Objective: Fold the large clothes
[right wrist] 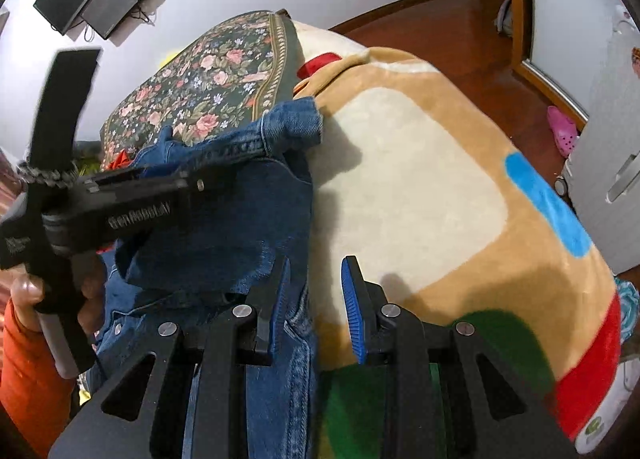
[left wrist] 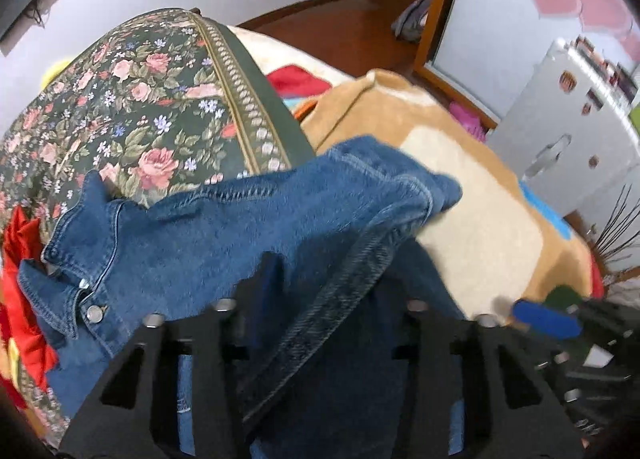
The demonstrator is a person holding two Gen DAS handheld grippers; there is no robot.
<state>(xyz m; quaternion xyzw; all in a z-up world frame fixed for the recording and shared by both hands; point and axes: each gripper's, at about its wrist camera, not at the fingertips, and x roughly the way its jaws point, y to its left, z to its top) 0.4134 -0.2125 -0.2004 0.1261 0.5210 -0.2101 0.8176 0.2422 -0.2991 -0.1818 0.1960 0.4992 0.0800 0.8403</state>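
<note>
- jacket [right wrist: 224, 219]: blue denim, crumpled on the bed. it lies half on the floral cover [right wrist: 208, 71] and half on the tan and cream blanket [right wrist: 400, 179].
- long axis: in the right wrist view the jacket runs from the near edge of the picture away toward a cuff [right wrist: 296, 119] at the far end, roughly along the line where cover and blanket meet.
- left gripper [left wrist: 336, 283]: it points steeply down into the jacket. a seamed denim band crosses between its fingers and loose cloth drapes over them, so the pads are hidden. the band sits in the gap, but whether the pads pinch it cannot be told. in the right wrist view a hand [right wrist: 24, 291] in an orange sleeve [right wrist: 24, 359] holds this gripper from the left, and its tip is buried in bunched denim.
- right gripper [right wrist: 314, 299]: a narrow gap shows between the blue pads [right wrist: 354, 315], and it holds nothing. the jacket's right edge lies just inside the gap, against the left finger. the right finger stands over bare blanket.
- deciding relation: the whole jacket lies to the left of the right gripper and directly under the left one, so the left hand is nearer to the bulk of the cloth. the right hand reaches only the near side edge.
- judgement: a fold across the long axis would likely need the right gripper to close on that edge while the left carries its denim band over.
</note>
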